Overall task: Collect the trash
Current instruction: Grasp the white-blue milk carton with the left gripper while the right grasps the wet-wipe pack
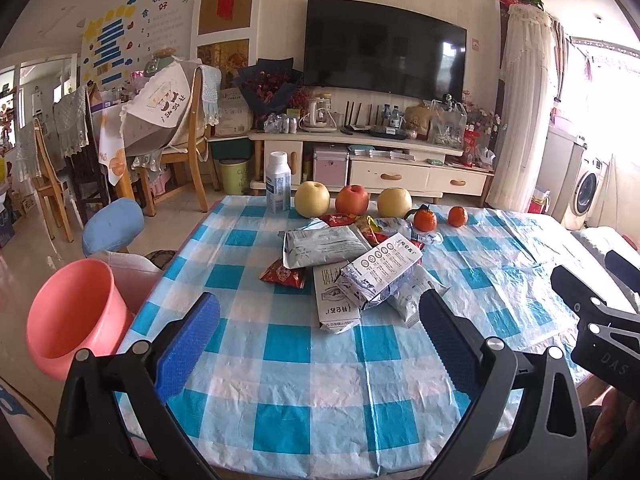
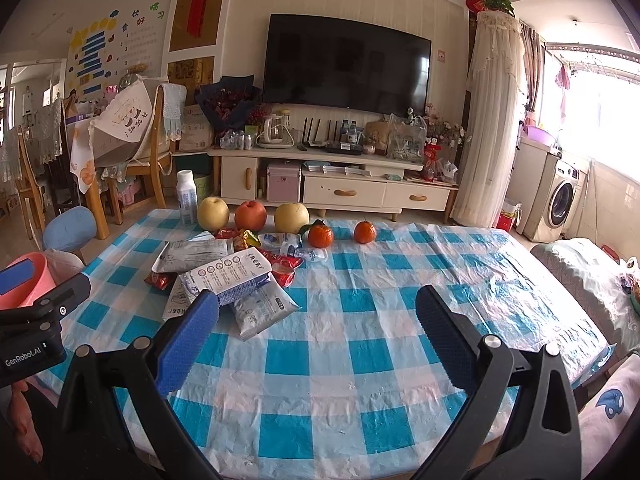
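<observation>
Snack wrappers (image 1: pixel 352 268) lie heaped on the checked tablecloth (image 1: pixel 304 368) before a row of fruit (image 1: pixel 352 199), pink bin (image 1: pixel 72 312) beside the table's left edge. Left gripper (image 1: pixel 320 324) and right gripper (image 2: pixel 318 320) hover with fingers apart, empty.

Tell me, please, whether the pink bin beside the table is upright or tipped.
Tipped. In the left wrist view the pink bin leans with its open mouth turned up and toward the table, so part of its inside wall shows.

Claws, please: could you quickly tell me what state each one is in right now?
Left claw: open, holding nothing, above the checked tablecloth short of the wrappers.
Right claw: open, holding nothing.
</observation>
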Available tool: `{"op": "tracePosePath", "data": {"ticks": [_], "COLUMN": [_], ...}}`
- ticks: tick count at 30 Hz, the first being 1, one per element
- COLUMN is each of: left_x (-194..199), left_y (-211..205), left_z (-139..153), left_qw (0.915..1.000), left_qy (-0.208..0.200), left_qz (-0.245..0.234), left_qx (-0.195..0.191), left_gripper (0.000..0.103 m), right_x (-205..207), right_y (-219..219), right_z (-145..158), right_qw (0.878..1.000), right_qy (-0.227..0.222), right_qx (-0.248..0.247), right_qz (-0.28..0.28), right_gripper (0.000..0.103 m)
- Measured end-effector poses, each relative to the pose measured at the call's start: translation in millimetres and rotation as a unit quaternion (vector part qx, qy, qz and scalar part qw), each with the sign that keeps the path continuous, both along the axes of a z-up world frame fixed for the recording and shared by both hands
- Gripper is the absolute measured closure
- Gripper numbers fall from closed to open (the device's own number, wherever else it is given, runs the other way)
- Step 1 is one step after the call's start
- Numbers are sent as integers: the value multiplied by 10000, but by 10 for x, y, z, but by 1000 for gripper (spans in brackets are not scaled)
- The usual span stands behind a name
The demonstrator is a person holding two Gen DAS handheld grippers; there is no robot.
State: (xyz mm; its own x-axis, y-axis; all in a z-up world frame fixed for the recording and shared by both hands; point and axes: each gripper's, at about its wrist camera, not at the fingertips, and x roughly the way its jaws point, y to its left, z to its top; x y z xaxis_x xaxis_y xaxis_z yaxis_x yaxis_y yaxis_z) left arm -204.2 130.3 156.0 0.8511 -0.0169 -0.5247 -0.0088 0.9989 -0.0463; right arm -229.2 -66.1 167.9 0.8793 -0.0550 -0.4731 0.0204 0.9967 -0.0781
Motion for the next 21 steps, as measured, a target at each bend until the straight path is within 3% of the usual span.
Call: {"op": "tracePosePath", "data": {"ticks": [6, 11, 16, 21], "left_x": [200, 457, 767, 1072], "left_y": [-53, -9, -57, -333], "left_z": [-270, -434, -508, -638], "left_qw": [9988, 9959, 9904, 9793], "left_qy": [151, 319, 430, 535], "left_qz": [-405, -833, -1305, -1846], "left_qx": [209, 159, 129, 630], "left_gripper": [5, 5, 5, 5], "right_x": [251, 479, 795, 1061], "right_y": [-206, -373, -462, -442], "right_z": [-394, -666, -889, -1024], "right_qw": [9972, 9908, 9719, 9513], "right_qy": [495, 823, 1277, 1619], "right_qx": [496, 925, 1750, 2351], "right_qz": [277, 542, 920, 1162], "right_gripper": [4, 4, 4, 4]}}
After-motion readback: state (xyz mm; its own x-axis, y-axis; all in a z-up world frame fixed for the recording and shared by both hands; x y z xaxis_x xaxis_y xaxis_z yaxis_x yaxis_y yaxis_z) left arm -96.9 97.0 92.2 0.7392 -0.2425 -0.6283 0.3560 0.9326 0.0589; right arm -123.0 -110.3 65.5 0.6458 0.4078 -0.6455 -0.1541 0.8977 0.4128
